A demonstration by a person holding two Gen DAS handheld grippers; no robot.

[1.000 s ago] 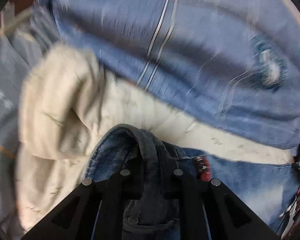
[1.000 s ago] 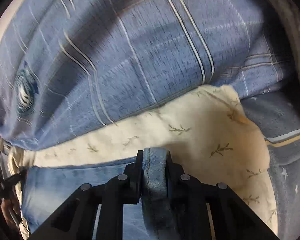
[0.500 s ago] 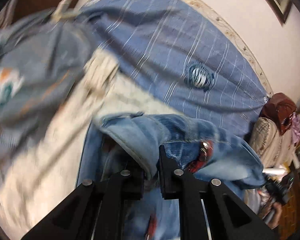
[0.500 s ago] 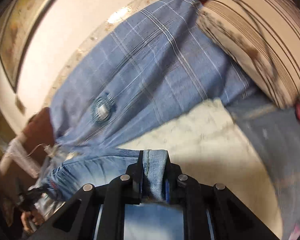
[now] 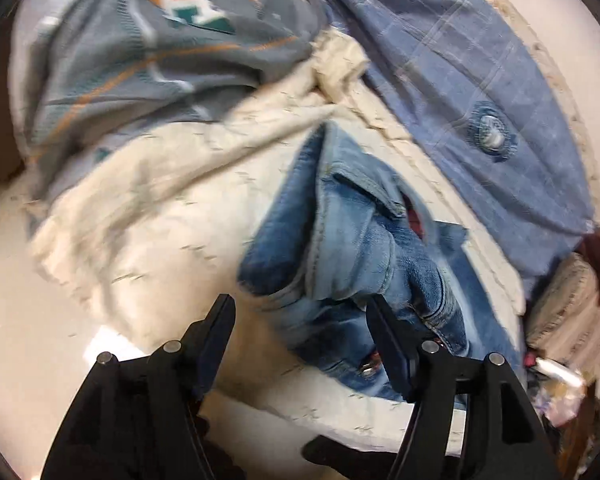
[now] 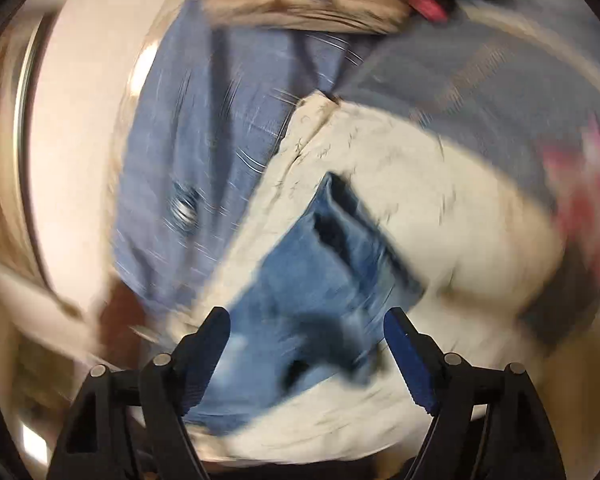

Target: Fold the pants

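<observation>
Both grippers, which a second ago were clamped on folds of denim, have let go, and the jeans now lie dropped ahead of them. From the left wrist, the left gripper has its black fingers spread and its jaws are opening; a lump of cloth sits in the gap and brushes the inner face of the right-hand finger, but the pads do not press on it. The jeans are mid-blue washed denim, bunched into a thick, rumpled heap with a pale stitched seam running down it, a pocket flap turned up, and a metal rivet near the lower edge. They rest on a cream sheet, soft and creased, printed with small dark sprigs. Behind, a grey blanket with orange lines and a teal and white patch is piled in loose folds, and a blue checked cushion, woven with fine pale lines and tufted with one button, leans along the pale wall. From the right wrist, heavily blurred, the right gripper shows blue pads on black fingers set wide, jaws opening, with denim below the gap and neither pad touching it. The jeans appear here as a flattened wedge with a dark open hem at its far end, lying on the cream sheet beside the blue checked cushion.
</observation>
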